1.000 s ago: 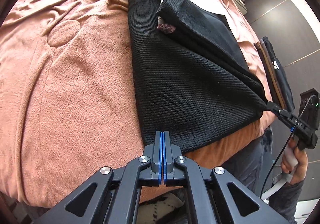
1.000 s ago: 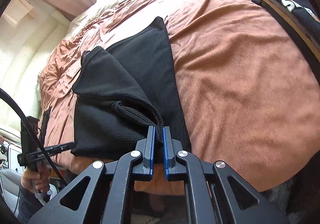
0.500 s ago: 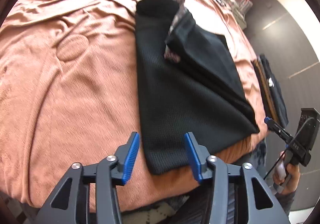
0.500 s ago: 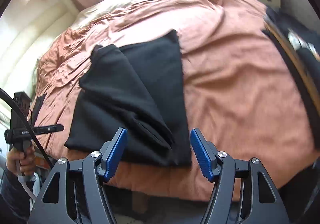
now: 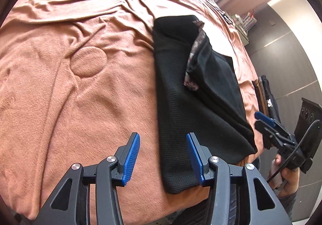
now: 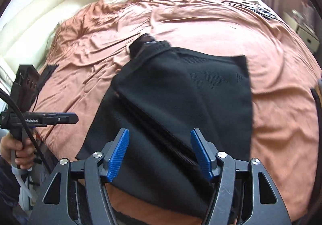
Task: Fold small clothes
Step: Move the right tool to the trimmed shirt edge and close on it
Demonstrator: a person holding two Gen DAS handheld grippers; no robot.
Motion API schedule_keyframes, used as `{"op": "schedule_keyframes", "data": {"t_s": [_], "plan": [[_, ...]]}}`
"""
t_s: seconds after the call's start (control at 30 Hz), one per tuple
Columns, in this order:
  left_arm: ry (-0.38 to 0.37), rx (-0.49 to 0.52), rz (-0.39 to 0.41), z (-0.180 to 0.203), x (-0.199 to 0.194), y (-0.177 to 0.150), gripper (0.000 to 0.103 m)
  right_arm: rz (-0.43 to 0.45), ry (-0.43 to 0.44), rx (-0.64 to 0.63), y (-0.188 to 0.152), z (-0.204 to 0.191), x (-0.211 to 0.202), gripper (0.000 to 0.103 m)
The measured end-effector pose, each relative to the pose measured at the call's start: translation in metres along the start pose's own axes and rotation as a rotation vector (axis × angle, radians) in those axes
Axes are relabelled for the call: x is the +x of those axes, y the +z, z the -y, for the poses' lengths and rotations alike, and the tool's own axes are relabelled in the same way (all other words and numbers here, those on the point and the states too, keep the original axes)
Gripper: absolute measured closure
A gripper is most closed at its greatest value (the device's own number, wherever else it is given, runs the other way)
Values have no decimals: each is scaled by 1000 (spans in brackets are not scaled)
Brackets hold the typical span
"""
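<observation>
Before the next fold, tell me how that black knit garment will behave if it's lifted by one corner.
The black knit garment will probably go floppy: its folded-over layer already drapes and creases softly on the bedspread. The fold may well slide open, since nothing pins it; both the left hand-held gripper and the right hand-held gripper are open. The textured weave looks grippy rather than slippery.

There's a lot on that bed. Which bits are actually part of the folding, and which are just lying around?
Part of the job:
- black garment, partly folded
- left tool, open
- right tool, open

Just lying about:
- stacked dark clothes at the bed's edge
- orange bedspread
</observation>
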State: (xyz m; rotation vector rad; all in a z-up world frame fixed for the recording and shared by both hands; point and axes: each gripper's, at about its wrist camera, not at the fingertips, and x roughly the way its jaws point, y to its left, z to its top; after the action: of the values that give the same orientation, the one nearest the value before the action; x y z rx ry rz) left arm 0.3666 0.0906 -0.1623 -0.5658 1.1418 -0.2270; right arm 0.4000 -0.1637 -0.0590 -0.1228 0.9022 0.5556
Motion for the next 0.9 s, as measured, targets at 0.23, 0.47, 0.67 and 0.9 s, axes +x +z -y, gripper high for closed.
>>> {"op": "schedule_keyframes", "data": {"t_s": [0.23, 0.47, 0.67, 0.9], "plan": [[-23, -36, 30, -23, -10, 9, 53, -48, -28, -94, 27, -31, 42, 42], [-25, -84, 49, -51, -21, 15, 53, -93, -59, -170, 49, -60, 84, 42], [-28, -119, 62, -72, -27, 17, 53, -133, -88, -229, 58, -80, 110, 53], [-27, -136, 65, -82, -27, 16, 53, -158, -147, -291, 58, -90, 134, 63]]}}
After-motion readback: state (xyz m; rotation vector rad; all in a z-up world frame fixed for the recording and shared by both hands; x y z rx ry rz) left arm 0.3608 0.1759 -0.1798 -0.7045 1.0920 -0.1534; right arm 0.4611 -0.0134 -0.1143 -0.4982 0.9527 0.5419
